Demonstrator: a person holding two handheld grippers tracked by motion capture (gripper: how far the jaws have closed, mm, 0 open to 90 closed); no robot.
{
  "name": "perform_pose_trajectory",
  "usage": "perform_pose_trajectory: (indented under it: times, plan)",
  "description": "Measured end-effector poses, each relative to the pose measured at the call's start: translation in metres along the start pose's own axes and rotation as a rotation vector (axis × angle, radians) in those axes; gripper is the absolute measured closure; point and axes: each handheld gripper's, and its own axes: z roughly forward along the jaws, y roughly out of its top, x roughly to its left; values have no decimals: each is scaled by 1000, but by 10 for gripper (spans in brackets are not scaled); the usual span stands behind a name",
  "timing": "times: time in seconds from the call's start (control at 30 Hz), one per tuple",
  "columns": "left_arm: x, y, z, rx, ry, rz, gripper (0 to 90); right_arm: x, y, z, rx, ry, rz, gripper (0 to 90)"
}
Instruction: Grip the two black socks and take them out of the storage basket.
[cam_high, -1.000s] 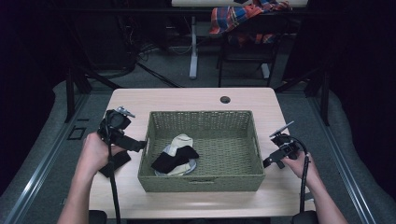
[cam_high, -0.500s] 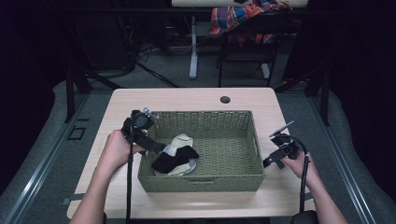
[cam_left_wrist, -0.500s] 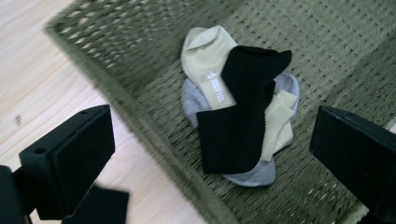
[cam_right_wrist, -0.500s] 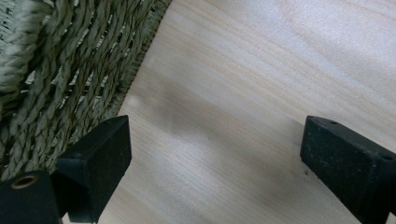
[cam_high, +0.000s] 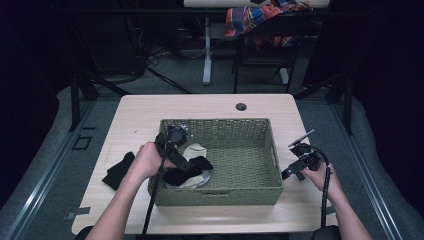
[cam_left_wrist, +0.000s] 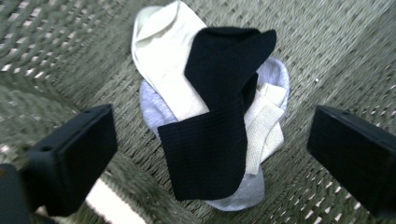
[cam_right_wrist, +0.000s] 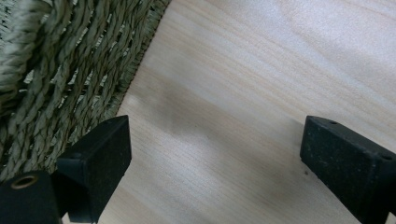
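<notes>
Change: in the last second I have swung my left gripper (cam_high: 192, 167) from beside the basket's left wall to over the sock pile inside it; a black sock (cam_high: 118, 170) now lies on the table (cam_high: 145, 112), left of the basket, where the gripper stood.
Meaning: I judge I am emptying the basket sock by sock, one out so far, and this is the reach for the next.
Left jaws: wide apart and holding nothing; in the left gripper view they straddle the pile from above, not yet touching it.
Right gripper (cam_high: 289, 172): it has not shifted, resting low over the bare table just right of the basket, jaws wide apart with nothing between them.
Next target: the black ribbed sock (cam_left_wrist: 219, 112) on top of the pile, folded over itself, lying in the near left corner of the wicker basket (cam_high: 250, 127).
Pile count: one black sock on top; cream fabric (cam_left_wrist: 163, 65) under it, one sock or two, I cannot tell; one pale grey piece (cam_left_wrist: 233, 193) at the bottom.
Black socks: two, one in the basket and one on the table.
Baskets: one.
Grippers: two, both unloaded.
Table hole: one dark grommet (cam_high: 241, 106) beyond the basket.
</notes>
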Motion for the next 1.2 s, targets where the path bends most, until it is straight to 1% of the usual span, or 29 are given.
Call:
perform_pose_trajectory:
  times: [0.07,0.1,0.17,0.2,0.23,0.27,0.3,0.33,0.37,0.47,0.5,0.53,0.57,0.6,0.63,0.67,0.7,0.73,0.77,0.8,0.83,0.93,0.97,1.0,1.03,1.07,1.1,1.13,1.2]
  plan:
    - [-2,5,7,30,-5,18,149,0,0,0,-3,0,2,93]
    - [-2,5,7,30,-5,18,168,0,0,0,-5,0,4,92]
    - [-4,9,15,61,2,26,181,0,-1,0,-14,1,9,93]
    - [-5,10,18,73,3,29,253,0,-1,0,-10,-4,7,93]
    - [-5,12,22,87,1,34,289,0,-1,1,-12,-3,9,93]
    - [-6,12,26,104,-6,41,289,0,-1,1,-12,-3,9,93]
    - [-7,13,30,126,-5,54,358,0,-1,1,-12,-2,10,93]
    - [-9,14,34,144,2,63,385,0,0,0,-4,-4,3,93]
    - [-11,15,41,184,-13,81,405,-1,0,0,1,-5,-1,93]
    - [-13,16,47,199,-10,81,476,0,0,0,1,-6,1,93]
    - [-13,16,50,213,-10,83,476,0,0,0,0,-5,1,93]
    - [-13,16,53,219,15,76,548,0,0,0,1,-7,-2,93]
    - [-13,16,55,218,-6,70,574,0,0,0,2,-6,-1,93]
    - [-14,16,56,222,3,70,600,0,0,0,2,-6,0,93]
    - [-14,16,56,222,3,70,648,0,0,0,2,-6,0,93]
    - [-14,16,57,226,15,72,648,0,0,0,2,-7,0,94]
    - [-14,16,58,229,5,72,691,0,0,0,1,-6,0,94]
    - [-14,15,58,223,1,69,764,1,-1,2,-26,-2,19,94]
    - [-13,15,57,220,-1,77,782,1,-1,2,-28,4,20,94]
    - [-13,15,57,220,-1,77,789,0,0,0,0,-6,-1,94]
    - [-13,14,55,208,-12,67,795,-1,0,-1,10,-10,-9,94]
    - [-11,13,46,175,-17,55,797,0,0,0,-8,-6,6,94]
    - [-9,13,41,161,-22,54,797,1,-1,2,-33,-1,24,94]
    - [-7,13,31,137,-17,52,797,1,-1,2,-30,-2,23,94]
    - [-6,14,26,127,-21,47,797,0,0,0,-1,-8,1,95]
    - [-5,15,21,118,-23,49,797,-1,0,-1,10,-11,-7,95]
    - [-5,15,21,118,-23,49,797,-1,0,-1,10,-11,-7,95]
    - [-5,15,16,108,-17,50,797,0,0,0,-6,-7,5,95]
    - [-4,17,6,102,-15,57,797,0,0,0,-3,-7,4,94]
